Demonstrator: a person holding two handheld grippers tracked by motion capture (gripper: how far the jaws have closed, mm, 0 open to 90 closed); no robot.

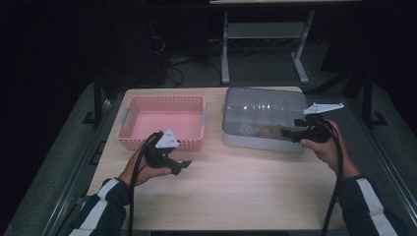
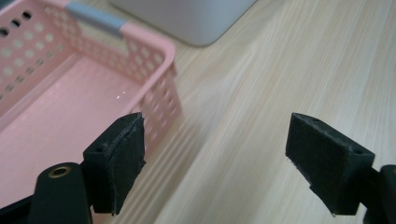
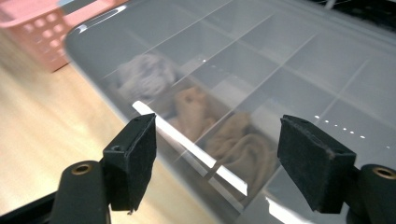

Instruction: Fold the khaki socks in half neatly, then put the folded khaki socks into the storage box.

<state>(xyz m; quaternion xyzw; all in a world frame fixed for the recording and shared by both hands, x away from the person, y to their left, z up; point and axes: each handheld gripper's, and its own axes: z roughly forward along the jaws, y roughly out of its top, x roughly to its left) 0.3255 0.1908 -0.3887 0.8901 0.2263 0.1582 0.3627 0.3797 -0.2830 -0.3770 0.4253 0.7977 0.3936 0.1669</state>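
Observation:
A grey storage box with a clear shut lid [image 1: 265,118] stands at the table's back right; its compartments hold bundled cloth items, a pale grey one [image 3: 144,77] and brownish ones [image 3: 243,149]. A pink perforated basket [image 1: 162,122] stands empty to its left. My right gripper [image 1: 290,133] hovers open at the box's front right corner, its jaws spread over the lid [image 3: 261,60]. My left gripper [image 1: 183,166] is open above bare table just in front of the basket's near right corner [image 2: 159,88], holding nothing.
The light wooden table [image 1: 231,187] has free room across its front half. Beyond its far edge stands a grey metal frame [image 1: 265,34] on a dark floor with cables. Metal rails run along both table sides.

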